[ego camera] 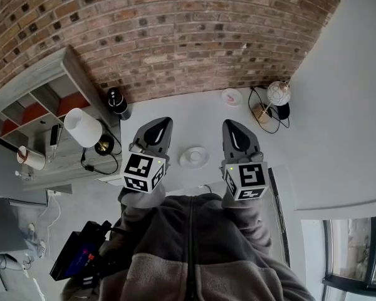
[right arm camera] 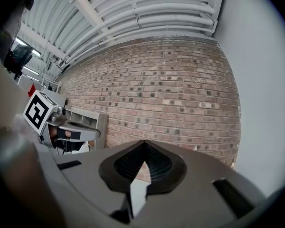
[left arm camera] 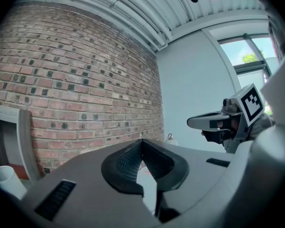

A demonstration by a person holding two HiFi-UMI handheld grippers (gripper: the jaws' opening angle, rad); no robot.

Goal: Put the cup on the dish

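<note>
Progress is judged to be at the very start, since nothing is held by either gripper.

From the head view, a shallow white round ceramic dish (ego camera: 194,157) is seen on the white tabletop (ego camera: 175,108). It lies between the left gripper (ego camera: 157,132) and the right gripper (ego camera: 236,134), which are held out in front of the person's grey fleece jacket (ego camera: 194,243). A small white round vessel with a red mark (ego camera: 232,96) (taken to be the cup, though too small to be sure) is set farther off, near the red brick wall (ego camera: 175,30) and well apart from the dish.

In the left gripper view, the jaws are shown together at their tips, with nothing caught between them. Only wall and bare table are seen beyond.

In the right gripper view, the jaws are likewise brought together and empty.

Reaching for the cup, grasping it, carrying it and setting it on the dish are all left to be done.
</note>
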